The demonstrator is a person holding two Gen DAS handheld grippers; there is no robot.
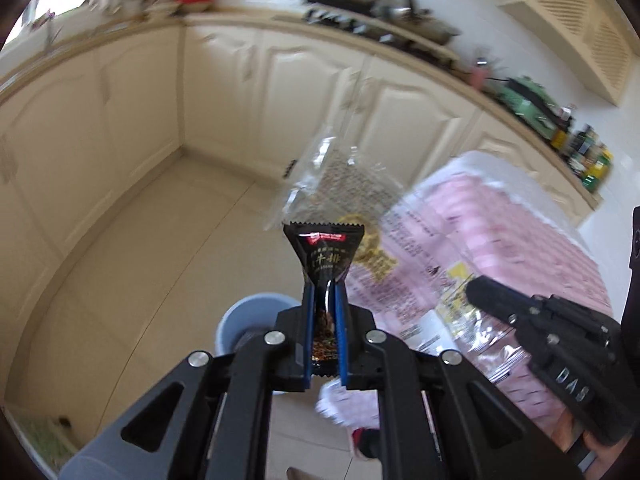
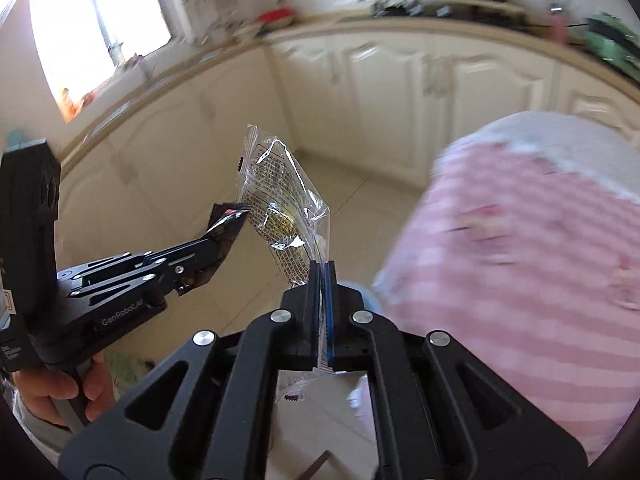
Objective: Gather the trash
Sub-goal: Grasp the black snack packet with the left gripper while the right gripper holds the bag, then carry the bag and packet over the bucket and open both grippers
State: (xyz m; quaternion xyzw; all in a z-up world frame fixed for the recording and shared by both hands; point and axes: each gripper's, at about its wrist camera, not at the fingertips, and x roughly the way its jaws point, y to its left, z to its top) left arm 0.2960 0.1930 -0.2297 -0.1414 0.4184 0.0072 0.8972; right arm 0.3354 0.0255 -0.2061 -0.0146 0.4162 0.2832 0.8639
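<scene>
My left gripper [image 1: 324,288] is shut on a black snack wrapper [image 1: 326,250] with red and gold print, held upright above the floor. It also shows at the left of the right wrist view [image 2: 224,226]. My right gripper [image 2: 322,268] is shut on a clear plastic wrapper [image 2: 280,196] with black print, which also shows blurred in the left wrist view [image 1: 340,178]. The right gripper's body [image 1: 552,340] sits at the right. A blue-grey trash bin [image 1: 256,312] stands on the floor just below and behind the left gripper.
A large pink pack of paper rolls [image 1: 500,248] fills the right side, also in the right wrist view [image 2: 520,248]. Cream kitchen cabinets [image 1: 280,92] with a cluttered counter [image 1: 380,28] ring the tiled floor [image 1: 140,260]. More litter [image 1: 344,404] lies on the floor.
</scene>
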